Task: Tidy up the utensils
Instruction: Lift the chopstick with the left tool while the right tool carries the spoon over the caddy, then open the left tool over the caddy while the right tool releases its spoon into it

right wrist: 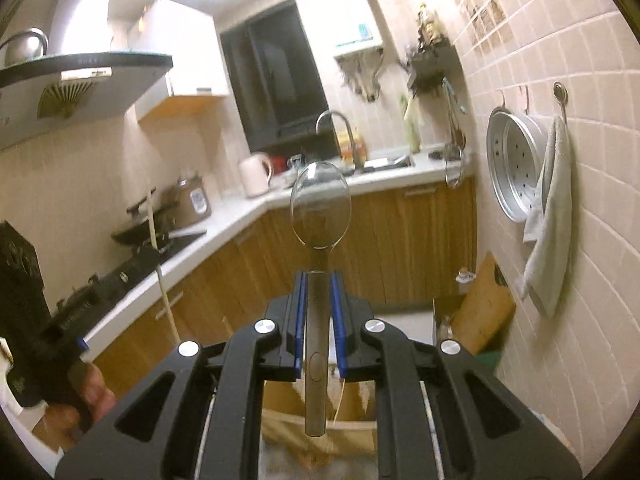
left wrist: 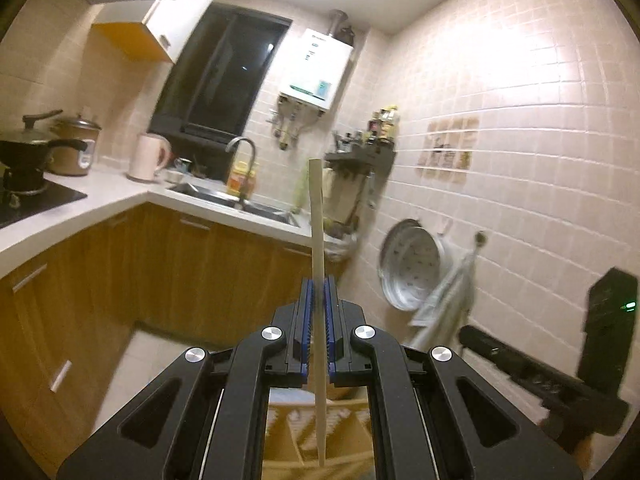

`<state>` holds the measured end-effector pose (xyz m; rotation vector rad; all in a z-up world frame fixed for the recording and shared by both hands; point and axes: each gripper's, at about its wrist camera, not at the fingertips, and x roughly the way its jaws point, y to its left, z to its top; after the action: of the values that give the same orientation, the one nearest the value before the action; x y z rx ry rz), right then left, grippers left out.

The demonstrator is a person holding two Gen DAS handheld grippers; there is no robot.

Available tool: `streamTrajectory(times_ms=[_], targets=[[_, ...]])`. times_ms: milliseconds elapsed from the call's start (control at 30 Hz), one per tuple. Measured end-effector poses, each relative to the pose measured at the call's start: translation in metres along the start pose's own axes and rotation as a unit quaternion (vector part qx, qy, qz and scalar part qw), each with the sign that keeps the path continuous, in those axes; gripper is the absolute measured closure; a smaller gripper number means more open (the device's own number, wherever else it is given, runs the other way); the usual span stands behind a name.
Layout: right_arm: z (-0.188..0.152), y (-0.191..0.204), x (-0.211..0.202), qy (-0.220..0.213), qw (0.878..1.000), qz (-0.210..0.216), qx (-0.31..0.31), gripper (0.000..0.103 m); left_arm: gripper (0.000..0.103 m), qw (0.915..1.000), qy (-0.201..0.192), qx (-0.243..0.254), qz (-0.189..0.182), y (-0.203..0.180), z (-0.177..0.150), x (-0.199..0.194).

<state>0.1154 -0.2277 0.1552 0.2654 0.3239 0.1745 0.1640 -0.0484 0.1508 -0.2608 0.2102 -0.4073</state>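
The left gripper (left wrist: 319,286) is clamped on a pale wooden chopstick (left wrist: 316,240), the right gripper (right wrist: 319,282) on a long-handled metal spoon (right wrist: 320,208), both raised before the white L-shaped kitchen counter (left wrist: 100,196).

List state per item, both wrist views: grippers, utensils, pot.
Left gripper: shut on wooden chopstick.
Pale wooden chopstick: clamped, pointing up.
Right gripper: shut on metal spoon.
Shiny metal spoon: clamped by handle, bowl up.
Black lidded pot: on stove, lid on.

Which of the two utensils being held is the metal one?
The shiny metal spoon in the right gripper, bowl pointing up. The left gripper holds a pale wooden chopstick instead, thin, straight and matte.
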Motion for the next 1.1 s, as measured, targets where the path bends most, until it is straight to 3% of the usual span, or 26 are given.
streamTrajectory(times_ms=[433, 600, 1100], targets=[[-0.043, -0.036, 0.054, -0.003, 0.999, -0.037, 0.038, 0.093, 0.099, 0.9968, -0.004, 0.013, 0.078, 0.023, -0.049, 0.047], [-0.059, -0.047, 0.066, 0.001, 0.997, -0.051, 0.060, 0.092, 0.099, 0.9963, -0.004, 0.012, 0.085, 0.030, -0.062, 0.048], [-0.080, -0.028, 0.047, -0.004, 0.998, -0.060, 0.011, 0.092, 0.094, 0.9965, 0.003, 0.027, 0.079, 0.031, -0.071, 0.019]])
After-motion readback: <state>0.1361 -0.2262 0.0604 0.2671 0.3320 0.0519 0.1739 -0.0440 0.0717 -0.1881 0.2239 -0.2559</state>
